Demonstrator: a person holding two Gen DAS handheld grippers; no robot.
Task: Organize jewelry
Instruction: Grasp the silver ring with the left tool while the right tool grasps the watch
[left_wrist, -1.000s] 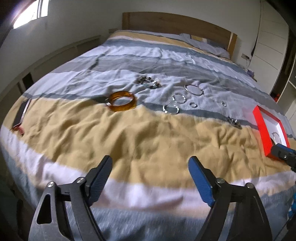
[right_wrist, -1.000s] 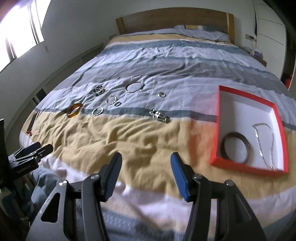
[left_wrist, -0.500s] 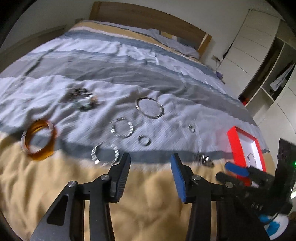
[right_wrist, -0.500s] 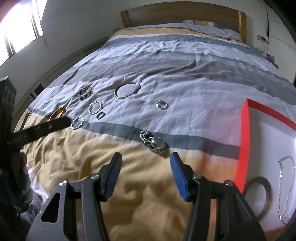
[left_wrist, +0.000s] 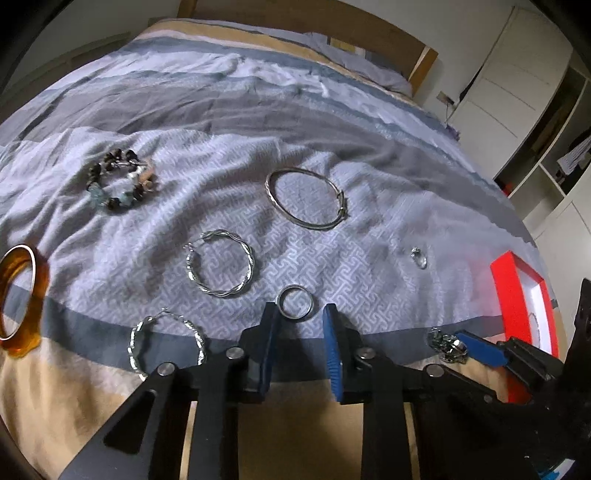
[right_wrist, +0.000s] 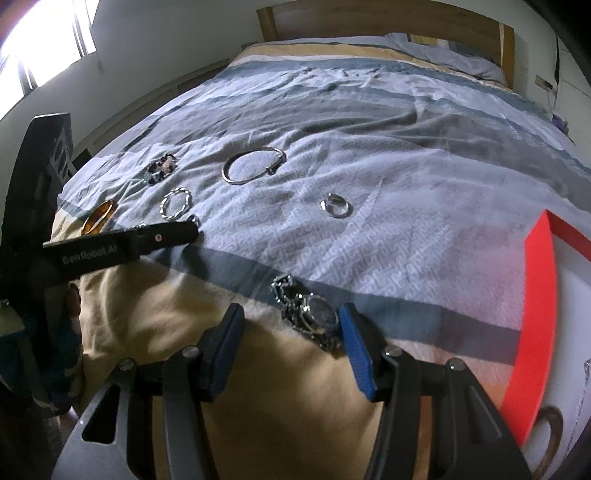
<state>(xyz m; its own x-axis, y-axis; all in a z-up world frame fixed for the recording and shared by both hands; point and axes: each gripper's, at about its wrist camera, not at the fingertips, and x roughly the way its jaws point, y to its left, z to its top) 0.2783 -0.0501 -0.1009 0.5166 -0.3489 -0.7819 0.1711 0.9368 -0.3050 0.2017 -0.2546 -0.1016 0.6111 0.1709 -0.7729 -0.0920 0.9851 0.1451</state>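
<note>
Jewelry lies on the striped bedspread. My left gripper (left_wrist: 300, 314) is open, its jaws either side of a small silver ring (left_wrist: 295, 302). Around it lie two twisted hoop earrings (left_wrist: 221, 264) (left_wrist: 166, 343), a thin silver bangle (left_wrist: 306, 202), a beaded bracelet (left_wrist: 120, 181), an amber bangle (left_wrist: 20, 295) and a small ring (left_wrist: 419, 256). My right gripper (right_wrist: 291, 325) is open, with a silver chain watch (right_wrist: 310, 314) between its jaws, near the right one. The red box (right_wrist: 539, 314) lies at the right and holds a dark ring (right_wrist: 552, 424).
The wooden headboard (right_wrist: 369, 18) and pillows are at the far end. White wardrobes (left_wrist: 517, 92) stand right of the bed. The left gripper's arm (right_wrist: 122, 243) crosses the left side of the right wrist view. A bright window (right_wrist: 44, 37) is at the left.
Both grippers have moved forward and down to the bedspread. The left now has the small ring between its jaws, the right has the chain watch between its jaws. Both stay open.
</note>
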